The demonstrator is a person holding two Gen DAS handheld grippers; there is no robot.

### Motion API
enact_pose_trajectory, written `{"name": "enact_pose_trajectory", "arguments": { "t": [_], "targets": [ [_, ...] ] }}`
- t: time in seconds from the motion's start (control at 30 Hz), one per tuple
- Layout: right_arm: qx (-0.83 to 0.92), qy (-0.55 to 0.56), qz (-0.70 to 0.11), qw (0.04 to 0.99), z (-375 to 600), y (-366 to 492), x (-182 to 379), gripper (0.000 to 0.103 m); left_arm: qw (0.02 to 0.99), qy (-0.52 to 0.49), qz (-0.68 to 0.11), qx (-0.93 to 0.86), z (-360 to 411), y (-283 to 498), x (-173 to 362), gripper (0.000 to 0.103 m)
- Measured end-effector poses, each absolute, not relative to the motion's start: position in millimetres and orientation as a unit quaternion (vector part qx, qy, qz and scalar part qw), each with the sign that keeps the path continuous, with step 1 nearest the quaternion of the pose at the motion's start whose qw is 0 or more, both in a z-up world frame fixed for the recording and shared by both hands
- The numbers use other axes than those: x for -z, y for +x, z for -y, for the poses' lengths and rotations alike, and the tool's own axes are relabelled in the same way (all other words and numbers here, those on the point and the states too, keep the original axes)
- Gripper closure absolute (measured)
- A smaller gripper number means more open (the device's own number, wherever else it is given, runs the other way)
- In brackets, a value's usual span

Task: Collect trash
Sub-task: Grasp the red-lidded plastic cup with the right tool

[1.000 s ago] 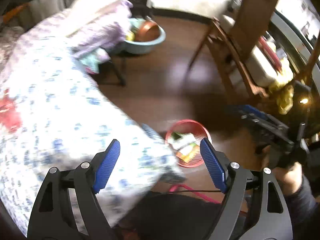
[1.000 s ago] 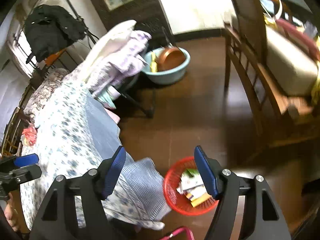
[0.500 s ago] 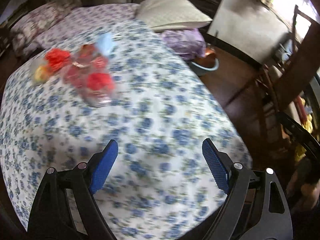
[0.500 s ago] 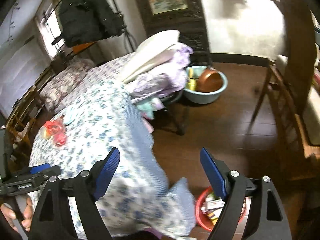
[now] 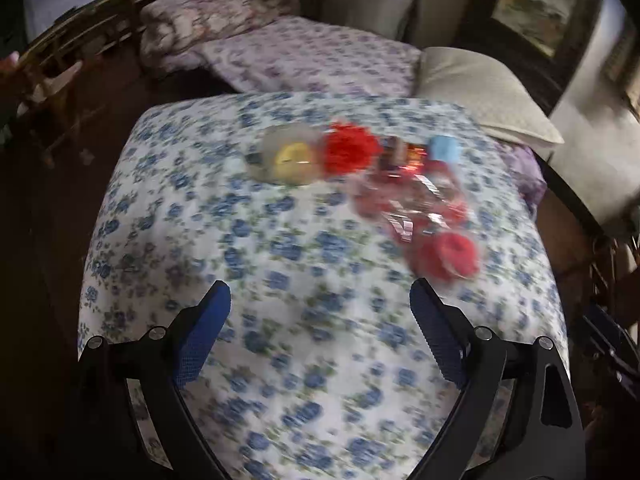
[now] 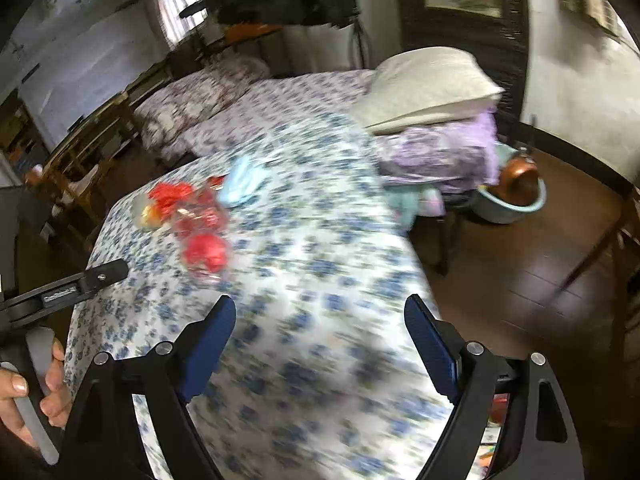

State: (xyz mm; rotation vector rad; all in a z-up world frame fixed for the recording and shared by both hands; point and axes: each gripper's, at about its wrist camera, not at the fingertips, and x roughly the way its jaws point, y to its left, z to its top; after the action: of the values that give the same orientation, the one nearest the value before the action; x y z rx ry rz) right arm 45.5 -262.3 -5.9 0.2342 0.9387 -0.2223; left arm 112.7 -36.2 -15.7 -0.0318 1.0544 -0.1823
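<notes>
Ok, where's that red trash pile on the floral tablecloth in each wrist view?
Left wrist: red trash pile lies right of centre, beyond the open left gripper.
Right wrist: red trash pile lies left of centre, beyond the open right gripper.
Shared landmark: cream pillow, behind the pile in both.

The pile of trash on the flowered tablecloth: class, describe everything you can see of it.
The pile of trash lies on the blue-flowered tablecloth, toward its far side. It looks like crinkled clear plastic wrappers with red parts, a clear round piece showing yellow, a bright red crumpled bit and a pale blue piece. The pieces touch or overlap; blur hides details. Neither claw touches it.
</notes>
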Motion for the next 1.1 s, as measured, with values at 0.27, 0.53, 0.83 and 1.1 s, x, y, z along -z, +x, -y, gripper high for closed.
{"name": "enact_pose_trajectory", "arguments": {
  "t": [0.27, 0.53, 0.83, 1.1],
  "targets": [
    [0.069, 0.048, -0.497, 0.864, 198.5, 107.0, 40.3, 0.018, 0.858, -0.059, -0.509, 0.044, -9.6, 137.2, 19.3, 0.015],
    [0.069, 0.015, -0.511, 0.857, 175.8, 143.4, 57.4, 0.018, 0.851, -0.103, -0.514, 0.013, -52.9, 151.7, 24.8, 0.015],
    [0.067, 0.05, -0.492, 0.867, 187.3, 132.4, 49.4, 0.049, 0.849, -0.088, -0.52, 0.024, -40.9, 155.8, 31.0, 0.015],
    [0.033, 0.106, -0.478, 0.871, 185.5, 80.3, 37.1, 0.049, 0.855, -0.054, -0.515, 0.023, -36.8, 152.1, 35.0, 0.015]
  ]
}}
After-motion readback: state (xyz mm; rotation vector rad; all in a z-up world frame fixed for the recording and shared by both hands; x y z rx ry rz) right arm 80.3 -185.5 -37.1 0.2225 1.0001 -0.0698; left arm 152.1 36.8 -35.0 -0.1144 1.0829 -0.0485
